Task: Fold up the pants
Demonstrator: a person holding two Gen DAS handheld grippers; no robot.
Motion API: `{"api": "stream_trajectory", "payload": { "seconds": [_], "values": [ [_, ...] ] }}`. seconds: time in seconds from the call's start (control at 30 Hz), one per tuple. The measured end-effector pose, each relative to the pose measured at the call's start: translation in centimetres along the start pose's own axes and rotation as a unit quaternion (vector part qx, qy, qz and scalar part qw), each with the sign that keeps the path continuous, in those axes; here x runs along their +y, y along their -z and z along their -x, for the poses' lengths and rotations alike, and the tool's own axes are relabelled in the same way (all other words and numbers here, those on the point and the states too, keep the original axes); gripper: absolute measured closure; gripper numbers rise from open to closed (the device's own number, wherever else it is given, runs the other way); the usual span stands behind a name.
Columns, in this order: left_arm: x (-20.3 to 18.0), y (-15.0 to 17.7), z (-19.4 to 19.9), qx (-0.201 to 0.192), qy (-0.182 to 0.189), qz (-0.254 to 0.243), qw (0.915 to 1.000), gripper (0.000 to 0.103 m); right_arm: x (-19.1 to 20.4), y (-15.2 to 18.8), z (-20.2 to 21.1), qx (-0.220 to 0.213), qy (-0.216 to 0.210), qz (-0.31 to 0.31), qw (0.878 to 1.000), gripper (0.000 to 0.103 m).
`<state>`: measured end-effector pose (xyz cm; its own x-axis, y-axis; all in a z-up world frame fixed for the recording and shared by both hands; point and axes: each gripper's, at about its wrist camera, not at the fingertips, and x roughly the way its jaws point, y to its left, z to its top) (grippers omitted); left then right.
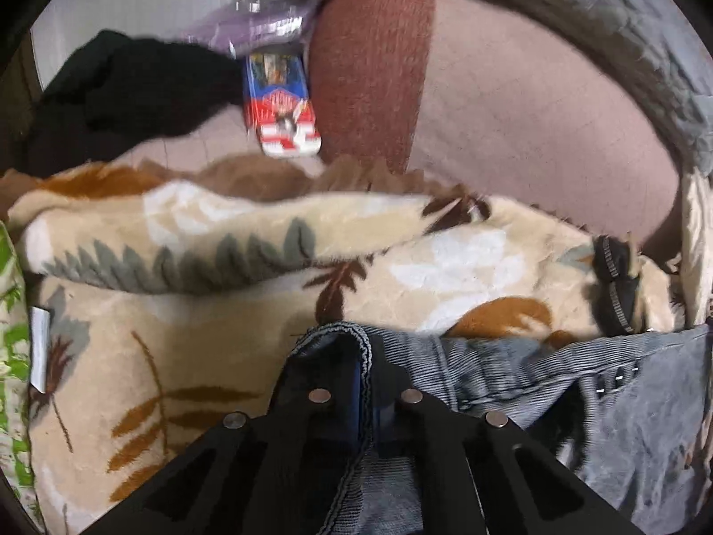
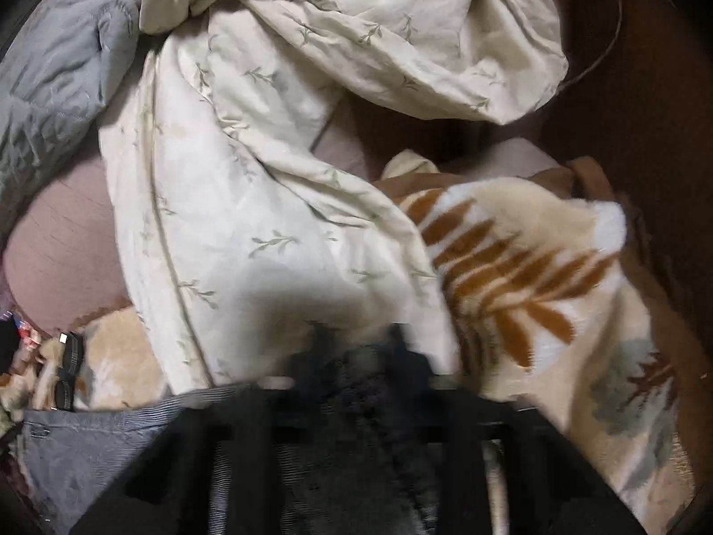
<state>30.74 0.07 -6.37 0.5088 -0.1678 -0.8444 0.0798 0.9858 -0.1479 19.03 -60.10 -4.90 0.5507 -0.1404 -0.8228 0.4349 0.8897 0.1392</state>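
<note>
Here, the left tool (image 1: 365,379) is closed narrow on a stitched edge of the grey pants (image 1: 579,401); the hem fabric passes between its two black fingers (image 1: 312,383). The pants spread to the right of that tool, lying on a cream fleece blanket (image 1: 200,312) printed with brown and grey leaves.

The right tool (image 2: 356,356) is blurred in its own view. Dark pants fabric (image 2: 98,446) sits bunched between its fingers (image 2: 410,365), so it appears clamped on the pants, although the exact jaw gap cannot be read. The remaining grey cloth extends to the left of this tool.

Behind the fleece blanket, the left view shows a pink bed sheet (image 1: 512,111), a black garment (image 1: 133,89), a blue-and-red printed packet (image 1: 280,107) and a grey quilt (image 1: 646,44) along the upper right. The right view shows a crumpled cream duvet (image 2: 267,178) with a sprig pattern, overlapping the fleece blanket just ahead of the tool.
</note>
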Motion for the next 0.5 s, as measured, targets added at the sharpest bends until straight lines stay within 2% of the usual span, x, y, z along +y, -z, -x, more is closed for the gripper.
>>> {"api": "stream_trajectory", "payload": {
  "seconds": [0.13,0.27,0.4,0.5],
  "values": [
    [-0.1,-0.3,3.6,-0.031,0.008,-0.006,0.9995,0.100,-0.8,0.0,3.8,-0.034,-0.021,-0.007,0.999,0.084],
    [0.5,0.3,8.3,-0.064,0.044,0.003,0.9970,0.100,-1.8,0.3,8.7,-0.061,-0.039,-0.013,0.997,0.084],
    [0.2,2.2,13.1,-0.085,0.073,0.004,0.9937,0.100,-3.1,2.4,14.1,-0.094,-0.051,-0.013,0.994,0.084],
    [0.1,5.1,16.9,-0.097,0.091,0.004,0.9912,0.100,-4.4,4.6,17.7,-0.104,-0.070,-0.022,0.992,0.084]
  ]
}}
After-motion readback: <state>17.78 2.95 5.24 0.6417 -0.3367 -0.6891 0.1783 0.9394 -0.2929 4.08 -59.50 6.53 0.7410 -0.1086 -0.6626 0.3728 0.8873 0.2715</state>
